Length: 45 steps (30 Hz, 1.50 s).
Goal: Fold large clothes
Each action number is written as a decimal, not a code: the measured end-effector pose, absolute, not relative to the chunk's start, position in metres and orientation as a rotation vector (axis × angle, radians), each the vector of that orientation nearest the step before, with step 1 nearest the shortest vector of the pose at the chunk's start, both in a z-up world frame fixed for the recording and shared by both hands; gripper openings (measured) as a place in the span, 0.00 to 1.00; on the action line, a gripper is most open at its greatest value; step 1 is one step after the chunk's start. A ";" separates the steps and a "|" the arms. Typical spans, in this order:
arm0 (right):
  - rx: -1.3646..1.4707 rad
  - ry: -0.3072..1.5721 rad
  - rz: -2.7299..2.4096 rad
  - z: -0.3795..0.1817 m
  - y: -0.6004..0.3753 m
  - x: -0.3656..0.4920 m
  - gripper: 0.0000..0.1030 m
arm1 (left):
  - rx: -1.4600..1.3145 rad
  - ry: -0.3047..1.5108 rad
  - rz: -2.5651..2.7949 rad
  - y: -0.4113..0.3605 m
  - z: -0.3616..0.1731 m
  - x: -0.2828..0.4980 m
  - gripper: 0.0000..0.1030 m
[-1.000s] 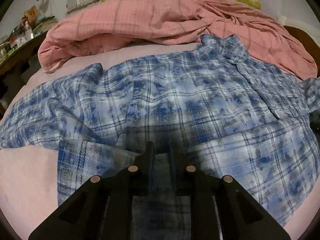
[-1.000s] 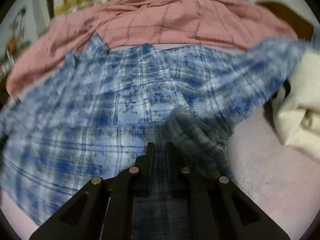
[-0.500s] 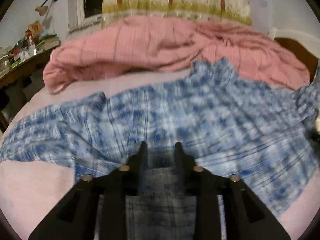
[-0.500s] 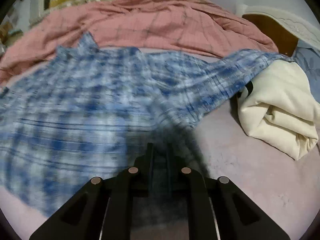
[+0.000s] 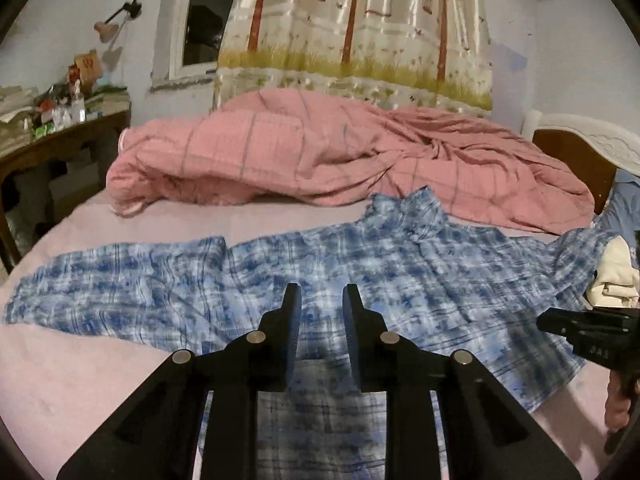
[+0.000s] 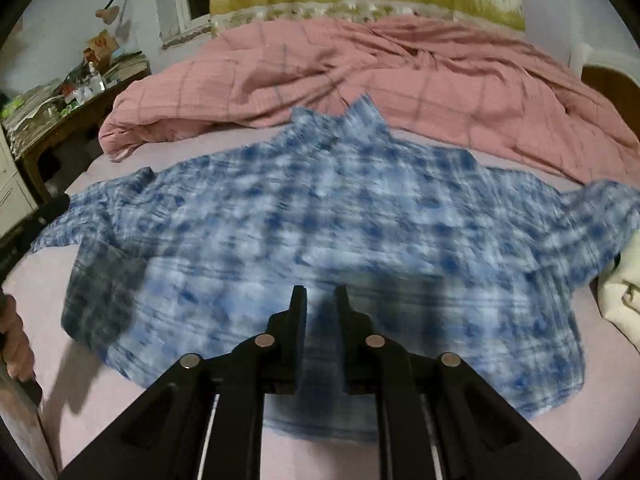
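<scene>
a blue plaid shirt (image 5: 360,280) lies spread across the pale pink bed sheet (image 5: 72,376), filling the middle of both views, its collar (image 5: 416,208) pointing toward the top of the frame and touching the crumpled pink checked duvet (image 5: 320,152) behind it. one sleeve stretches out to the left edge of the left wrist view; the other runs to the right, up against a cream folded cloth (image 5: 616,276) at the right edge.

the left gripper (image 5: 319,300) hangs above the shirt's lower hem at the bottom centre, its jaws narrowly apart after closing a little, with nothing between them; only fabric lying below shows through the gap. the right gripper (image 6: 320,300) sits likewise over the hem at the bottom centre of its own view, jaws narrowly parted and just opened further, empty too. that view is blurred.

the right gripper also shows at the right edge of the left wrist view. a cluttered wooden table (image 5: 60,140) stands at the upper left, a tree-print curtain (image 5: 360,28) at the top.
</scene>
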State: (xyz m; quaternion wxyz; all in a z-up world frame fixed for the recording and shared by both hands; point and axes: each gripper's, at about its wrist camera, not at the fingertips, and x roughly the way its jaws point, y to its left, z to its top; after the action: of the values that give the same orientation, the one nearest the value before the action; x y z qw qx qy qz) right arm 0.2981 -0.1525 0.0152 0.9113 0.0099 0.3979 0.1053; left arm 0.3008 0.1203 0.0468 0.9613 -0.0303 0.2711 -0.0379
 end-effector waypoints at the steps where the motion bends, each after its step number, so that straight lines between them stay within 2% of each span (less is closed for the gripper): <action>1: 0.038 0.823 0.232 0.013 -0.146 0.299 0.31 | -0.070 0.565 -0.082 0.123 0.042 0.304 0.20; 3: 0.045 0.835 0.223 0.004 -0.133 0.303 0.45 | -0.059 0.619 -0.105 0.125 0.031 0.310 0.21; 6: -0.020 0.849 0.152 -0.018 -0.119 0.309 0.48 | -0.055 0.782 -0.175 0.126 0.005 0.327 0.24; 8: -0.061 0.866 0.108 -0.033 -0.115 0.314 0.54 | -0.052 0.848 -0.221 0.123 -0.009 0.330 0.24; 10: -0.070 0.909 0.150 -0.046 -0.114 0.316 0.74 | 0.004 0.903 -0.313 0.107 -0.018 0.324 0.25; 13: -0.110 0.928 0.170 -0.056 -0.116 0.316 0.84 | 0.112 0.925 -0.393 0.073 -0.028 0.310 0.32; 18: -0.076 0.958 0.194 -0.062 -0.126 0.317 0.89 | 0.152 0.946 -0.306 0.052 -0.047 0.318 0.36; 26: -0.099 0.982 0.223 -0.058 -0.135 0.303 0.91 | 0.135 0.881 -0.280 0.058 -0.041 0.319 0.50; 32: -0.107 0.940 0.207 -0.060 -0.137 0.303 0.96 | 0.022 0.820 -0.095 0.106 -0.023 0.313 0.50; 38: -0.041 0.913 0.169 -0.051 -0.153 0.305 0.96 | -0.169 0.765 -0.026 0.175 -0.006 0.256 0.47; 42: -0.009 0.834 0.161 -0.029 -0.157 0.293 0.96 | -0.075 0.831 0.038 0.175 -0.017 0.226 0.48; 45: 0.025 0.815 0.190 -0.021 -0.156 0.286 0.96 | -0.100 0.868 0.059 0.181 -0.034 0.234 0.48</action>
State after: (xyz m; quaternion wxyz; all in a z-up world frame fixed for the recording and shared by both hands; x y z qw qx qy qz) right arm 0.2864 -0.1557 -0.0214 0.9136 0.0120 0.3958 0.0921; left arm 0.2341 0.1808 -0.0339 0.9057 -0.0486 0.4202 0.0286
